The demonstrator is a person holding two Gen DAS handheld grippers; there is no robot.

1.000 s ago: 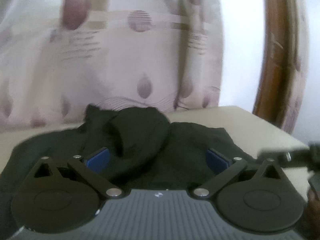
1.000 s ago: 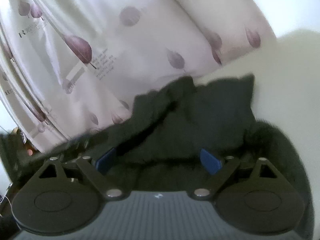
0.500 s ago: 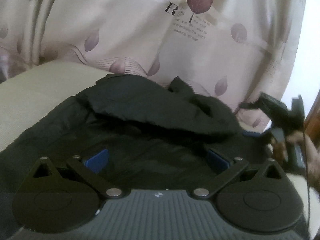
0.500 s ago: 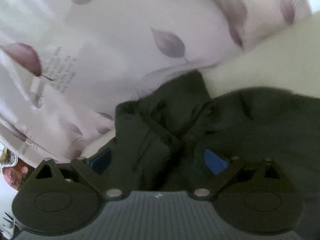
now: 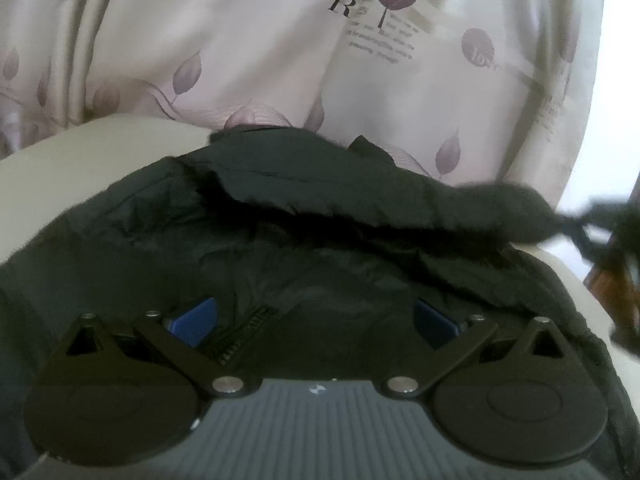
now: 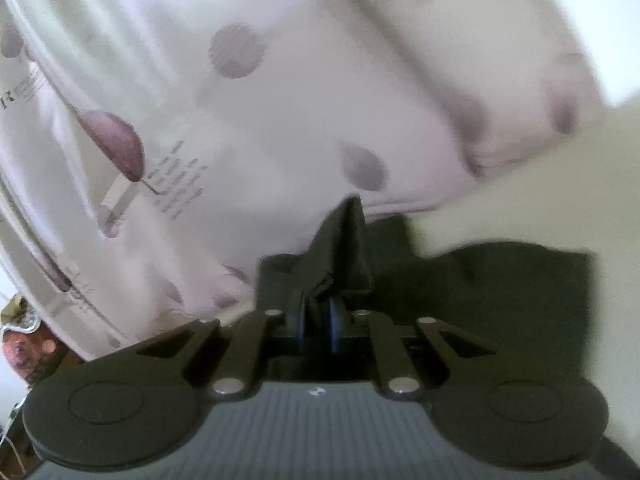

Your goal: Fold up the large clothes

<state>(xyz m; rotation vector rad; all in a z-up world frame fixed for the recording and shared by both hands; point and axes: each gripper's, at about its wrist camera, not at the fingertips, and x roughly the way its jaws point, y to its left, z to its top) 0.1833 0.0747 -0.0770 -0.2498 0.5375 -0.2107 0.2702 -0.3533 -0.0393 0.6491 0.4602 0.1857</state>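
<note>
One dark garment [image 5: 304, 240], spread across a cream surface [image 5: 80, 148] in front of a leaf-printed curtain [image 5: 260, 52]. Two grippers in play, one per hand. Left gripper [image 5: 314, 322]: jaws wide apart, blue pads [image 5: 196, 320] at either side, nothing pinched; garment lying beneath and ahead of the fingers, a short zip [image 5: 244, 336] just inside the left pad. Folded-over upper layer of the garment running across ahead of the left gripper, tapering off to its right toward a blurred dark shape at the frame edge. Right gripper [image 6: 318, 322]: jaws closing, nearly together, a bunched peak of the garment [image 6: 340, 248] caught between the blue pads and standing up just ahead of them. Rest of the garment trailing to the right of that gripper over the cream surface [image 6: 520, 200]. Curtain [image 6: 260, 120] filling the space above and to the left. No containers visible in either view.
</note>
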